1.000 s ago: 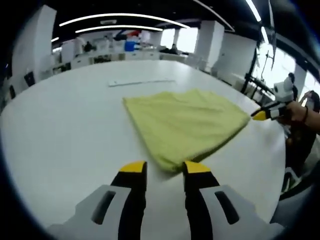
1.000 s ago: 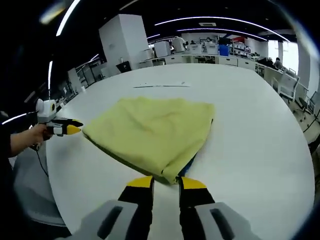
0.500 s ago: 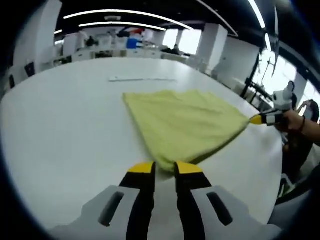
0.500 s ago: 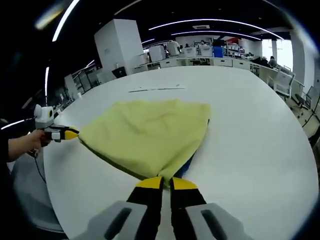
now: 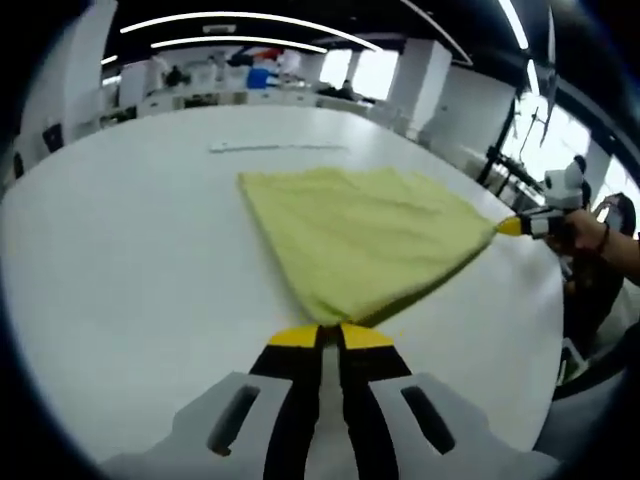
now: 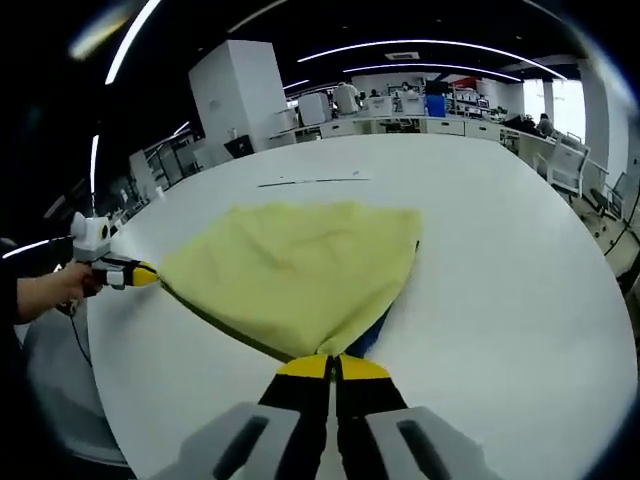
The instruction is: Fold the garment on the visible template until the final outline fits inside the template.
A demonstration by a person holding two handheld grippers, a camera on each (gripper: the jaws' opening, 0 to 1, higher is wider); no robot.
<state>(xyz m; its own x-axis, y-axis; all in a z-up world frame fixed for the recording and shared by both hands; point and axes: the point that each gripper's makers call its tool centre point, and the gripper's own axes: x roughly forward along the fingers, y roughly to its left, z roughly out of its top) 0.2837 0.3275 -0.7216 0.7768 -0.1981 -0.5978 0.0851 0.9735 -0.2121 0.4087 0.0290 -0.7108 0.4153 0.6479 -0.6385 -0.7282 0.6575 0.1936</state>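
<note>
Left tool (image 5: 331, 337) is clamped shut on one near corner of the yellow garment (image 5: 360, 235); right tool (image 6: 333, 367) is clamped on the other. Garment lies flat on the white desk (image 5: 120, 260), extending away from both tools. A thin strip (image 5: 275, 147) lies beyond the garment; nothing obstructs.

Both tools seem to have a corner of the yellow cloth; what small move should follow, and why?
Probably lift both corners together. The left tool and right tool are each shut on a near corner of the yellow garment, which lies flat on the white table.
</note>
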